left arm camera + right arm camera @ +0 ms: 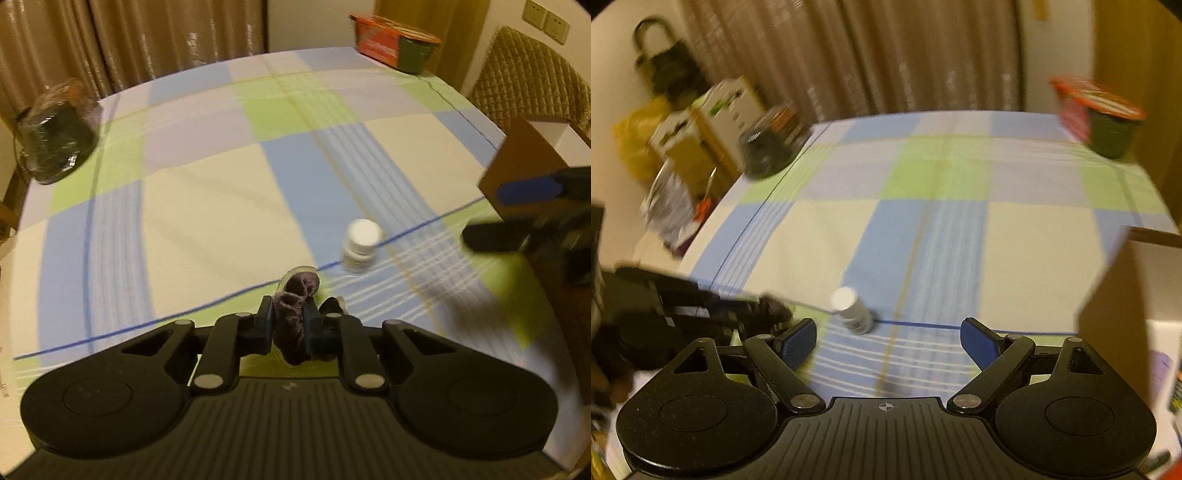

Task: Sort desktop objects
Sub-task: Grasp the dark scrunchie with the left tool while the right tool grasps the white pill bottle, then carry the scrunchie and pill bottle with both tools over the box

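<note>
Just above the checked tablecloth (pixel 207 206), the left gripper (pixel 289 314) is clenched on a dark purple, fuzzy bundle of cloth (pixel 295 306) that sticks up between its fingers. Ahead and a little to its right, a small white bottle (pixel 360 245) stands upright on the cloth. The right gripper (pixel 888 341) is released, its blue pads (pixel 798 343) spread wide with nothing between them, the bottle just beyond them. A brown cardboard box (pixel 517 162) sits near the table's right edge.
</note>
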### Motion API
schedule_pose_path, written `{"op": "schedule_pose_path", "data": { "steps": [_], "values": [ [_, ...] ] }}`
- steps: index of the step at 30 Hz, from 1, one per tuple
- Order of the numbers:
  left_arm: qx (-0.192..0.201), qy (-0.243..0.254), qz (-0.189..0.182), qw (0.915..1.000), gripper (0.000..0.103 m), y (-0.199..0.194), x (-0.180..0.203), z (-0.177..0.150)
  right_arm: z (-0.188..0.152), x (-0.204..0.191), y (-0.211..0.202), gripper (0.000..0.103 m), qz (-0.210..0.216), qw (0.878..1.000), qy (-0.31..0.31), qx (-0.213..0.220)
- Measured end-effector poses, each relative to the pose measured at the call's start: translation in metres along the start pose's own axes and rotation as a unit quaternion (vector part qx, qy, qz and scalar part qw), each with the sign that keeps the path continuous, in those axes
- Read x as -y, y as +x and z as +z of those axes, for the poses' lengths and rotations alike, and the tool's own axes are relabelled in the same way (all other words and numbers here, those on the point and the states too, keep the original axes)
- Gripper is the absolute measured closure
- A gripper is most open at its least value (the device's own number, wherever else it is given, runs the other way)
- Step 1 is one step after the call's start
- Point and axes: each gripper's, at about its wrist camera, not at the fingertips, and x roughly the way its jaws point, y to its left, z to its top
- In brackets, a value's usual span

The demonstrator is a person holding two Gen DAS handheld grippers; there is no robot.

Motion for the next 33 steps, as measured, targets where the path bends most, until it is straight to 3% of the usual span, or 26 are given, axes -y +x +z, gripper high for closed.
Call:
{"op": "schedule_pose_path", "data": {
  "steps": [8,9,10,15,18,20,33],
  "values": [
    [-0.001,-0.024,0.014,0.9996,0.091,-0.003,-0.021,-0.006,-0.001,-0.026,0.056,0.016,0.002,0.998,-0.057,-0.011],
    [-0.001,-0.026,0.015,0.9995,0.091,-0.003,-0.023,-0.007,-0.001,-0.028,0.062,0.023,0.001,0.998,-0.062,-0.012],
    [-0.001,-0.028,0.016,0.9995,0.091,-0.003,-0.025,-0.008,-0.002,-0.028,0.067,0.036,-0.001,0.998,-0.063,-0.012],
    [-0.004,-0.037,0.014,0.9992,0.091,0.001,-0.029,-0.011,-0.003,-0.028,0.088,0.039,-0.012,0.998,-0.064,-0.009],
    [-0.005,-0.043,0.014,0.999,0.091,0.002,-0.032,-0.012,-0.005,-0.028,0.094,0.07,-0.019,0.997,-0.074,-0.004],
    [-0.005,-0.046,0.014,0.9988,0.091,0.001,-0.033,-0.013,-0.006,-0.028,0.096,0.076,-0.025,0.996,-0.081,-0.001],
    [0.014,-0.025,0.003,0.9996,0.091,-0.021,-0.018,0.001,0.002,-0.024,0.017,0.077,-0.001,0.999,-0.027,0.045]
  ]
}}
